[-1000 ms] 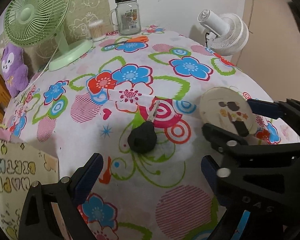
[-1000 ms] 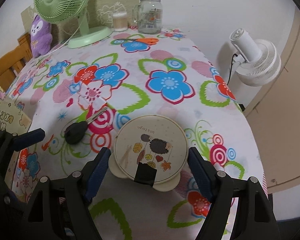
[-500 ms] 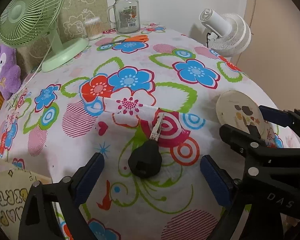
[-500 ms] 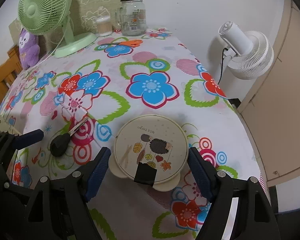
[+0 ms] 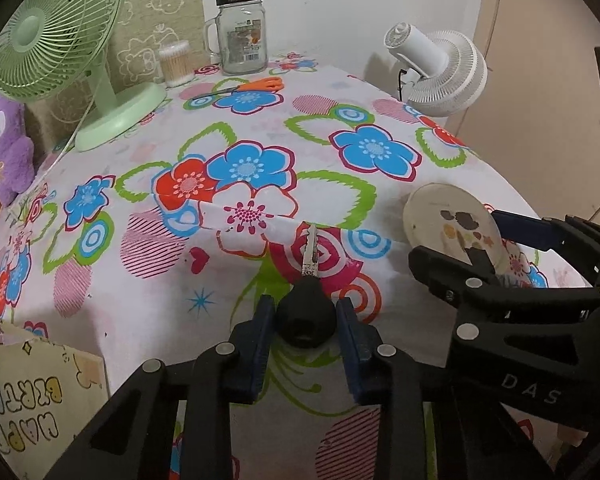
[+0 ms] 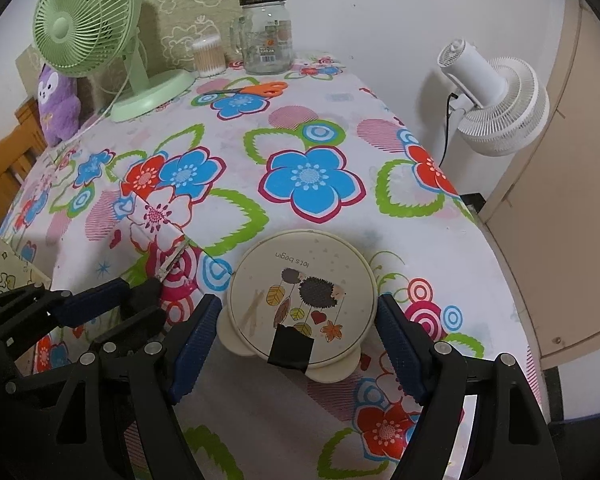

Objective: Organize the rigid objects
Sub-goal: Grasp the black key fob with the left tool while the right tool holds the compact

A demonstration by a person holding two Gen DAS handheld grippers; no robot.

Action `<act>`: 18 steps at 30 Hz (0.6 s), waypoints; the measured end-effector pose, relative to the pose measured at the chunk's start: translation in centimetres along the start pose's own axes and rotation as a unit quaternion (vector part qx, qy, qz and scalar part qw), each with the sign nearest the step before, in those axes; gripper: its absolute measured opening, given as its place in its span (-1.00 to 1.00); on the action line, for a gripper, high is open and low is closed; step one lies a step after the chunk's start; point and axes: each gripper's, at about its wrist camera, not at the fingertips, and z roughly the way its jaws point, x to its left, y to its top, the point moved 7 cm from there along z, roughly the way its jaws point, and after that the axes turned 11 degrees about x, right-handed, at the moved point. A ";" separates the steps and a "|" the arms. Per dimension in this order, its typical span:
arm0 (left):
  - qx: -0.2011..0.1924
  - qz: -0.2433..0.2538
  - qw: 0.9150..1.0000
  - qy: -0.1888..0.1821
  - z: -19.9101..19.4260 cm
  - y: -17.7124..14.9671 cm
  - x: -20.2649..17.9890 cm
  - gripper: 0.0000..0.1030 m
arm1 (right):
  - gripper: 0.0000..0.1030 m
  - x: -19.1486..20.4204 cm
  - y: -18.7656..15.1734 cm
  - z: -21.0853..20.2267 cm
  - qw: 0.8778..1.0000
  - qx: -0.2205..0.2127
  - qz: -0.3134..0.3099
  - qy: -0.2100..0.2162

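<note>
A key with a black plastic head (image 5: 306,316) and a metal blade lies on the flowered tablecloth (image 5: 236,128). My left gripper (image 5: 306,320) is shut on its head, one blue pad pressed against each side. The blade points away from me. A round cream container (image 6: 300,296) with a hedgehog picture and black tape on its lid sits between the pads of my right gripper (image 6: 300,340), which grips it at both sides. In the right wrist view the left gripper (image 6: 140,304) is at the lower left. In the left wrist view the right gripper (image 5: 480,240) holds the container (image 5: 448,216).
At the back of the table stand a green fan (image 5: 48,40), a glass jar with a green cap (image 5: 242,32), a cotton-swab tub (image 5: 175,62) and orange scissors (image 5: 256,85). A white fan (image 6: 496,108) stands beyond the right edge. A birthday card (image 5: 24,396) lies at the left.
The left gripper's jaws, open around the key a moment ago, have shut on its black head. The right gripper keeps its hold on the round container.
</note>
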 end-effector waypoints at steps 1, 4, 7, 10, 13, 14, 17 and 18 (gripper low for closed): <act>0.000 0.001 1.000 0.002 0.0 -0.1 0.0 -0.39 | 0.54 0.1 -0.1 0.0 1.000 0.002 0.000 0.000; -0.001 0.001 1.000 0.006 -0.2 -0.5 0.0 -0.39 | 0.54 0.2 -0.4 0.0 1.000 0.006 0.001 0.002; 0.000 0.001 1.000 0.005 -0.4 -1.1 -0.1 -0.39 | 0.54 0.5 -0.7 -0.1 1.000 0.009 -0.002 -0.001; 0.000 0.001 1.000 0.004 -0.7 -1.6 -0.2 -0.39 | 0.54 1.0 -1.2 -0.2 1.000 0.012 -0.005 -0.002; -0.003 0.000 1.000 0.005 -1.2 -2.2 -0.3 -0.39 | 0.54 1.3 -1.7 -0.5 1.000 0.012 -0.005 0.000; -0.004 -0.001 1.000 0.005 -1.4 -2.4 -0.3 -0.39 | 0.54 1.4 -1.9 -0.6 1.000 0.013 -0.004 0.001; -0.007 -0.002 1.000 0.007 -1.7 -3.2 -0.4 -0.39 | 0.54 1.7 -2.5 -0.9 1.000 0.013 -0.004 0.000; -0.006 -0.004 1.000 0.006 -1.8 -3.4 -0.4 -0.39 | 0.54 1.7 -2.7 -1.1 1.000 0.013 -0.005 0.000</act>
